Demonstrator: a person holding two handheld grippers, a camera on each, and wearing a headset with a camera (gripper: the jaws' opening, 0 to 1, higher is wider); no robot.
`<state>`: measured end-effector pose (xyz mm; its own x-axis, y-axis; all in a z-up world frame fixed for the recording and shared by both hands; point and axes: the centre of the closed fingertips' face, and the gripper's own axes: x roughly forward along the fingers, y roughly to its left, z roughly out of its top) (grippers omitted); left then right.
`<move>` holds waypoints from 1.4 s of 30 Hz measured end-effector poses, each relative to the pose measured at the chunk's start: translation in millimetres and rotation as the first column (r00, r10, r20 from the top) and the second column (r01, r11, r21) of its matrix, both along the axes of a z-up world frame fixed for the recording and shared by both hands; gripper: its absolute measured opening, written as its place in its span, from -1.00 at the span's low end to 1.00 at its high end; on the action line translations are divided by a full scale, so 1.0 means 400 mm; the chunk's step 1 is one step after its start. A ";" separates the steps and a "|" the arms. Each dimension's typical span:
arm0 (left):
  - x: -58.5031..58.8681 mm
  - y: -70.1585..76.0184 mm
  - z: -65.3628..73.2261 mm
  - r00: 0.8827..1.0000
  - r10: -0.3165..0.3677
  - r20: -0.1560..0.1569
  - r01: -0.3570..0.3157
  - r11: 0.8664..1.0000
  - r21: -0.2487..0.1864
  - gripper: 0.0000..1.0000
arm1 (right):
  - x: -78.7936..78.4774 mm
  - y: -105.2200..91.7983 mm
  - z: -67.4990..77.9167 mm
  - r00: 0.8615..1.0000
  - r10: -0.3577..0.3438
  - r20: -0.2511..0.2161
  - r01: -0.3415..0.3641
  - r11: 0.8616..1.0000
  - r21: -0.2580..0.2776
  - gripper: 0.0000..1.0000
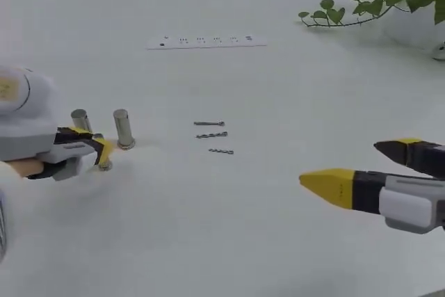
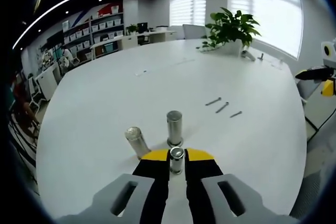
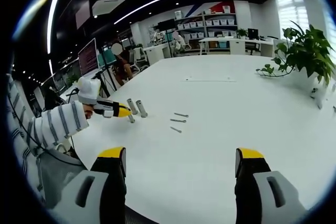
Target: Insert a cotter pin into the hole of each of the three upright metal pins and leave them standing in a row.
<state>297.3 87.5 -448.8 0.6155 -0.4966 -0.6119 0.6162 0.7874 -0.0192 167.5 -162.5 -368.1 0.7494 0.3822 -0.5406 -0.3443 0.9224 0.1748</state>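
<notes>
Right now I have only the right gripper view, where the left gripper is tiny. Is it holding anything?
Observer: Yes. The left gripper view shows the left gripper with its jaws shut on a pin.
Reviewer: And the other pins?
Observer: In the head view, the two free pins stand upright just beyond those jaws, untouched.
Reviewer: Any cotter pin fitted?
Observer: None that I can see. The head view shows three cotter pins lying loose side by side on the table, apart from the pins.
</notes>
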 end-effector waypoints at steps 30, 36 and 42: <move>-0.078 -0.085 0.095 0.943 -0.306 0.127 0.309 0.951 0.001 -0.90 | -0.003 0.030 0.001 0.999 0.033 0.003 -0.033 0.999 0.001 0.68; -0.120 -0.121 0.114 0.884 -0.439 0.160 0.440 0.897 0.028 -0.90 | -0.003 0.036 0.004 0.999 0.040 0.007 -0.040 0.999 0.003 0.68; -0.188 -0.159 0.126 0.799 -0.574 0.179 0.578 0.815 0.035 -0.90 | -0.005 0.036 0.005 0.999 0.041 0.009 -0.041 0.999 0.003 0.68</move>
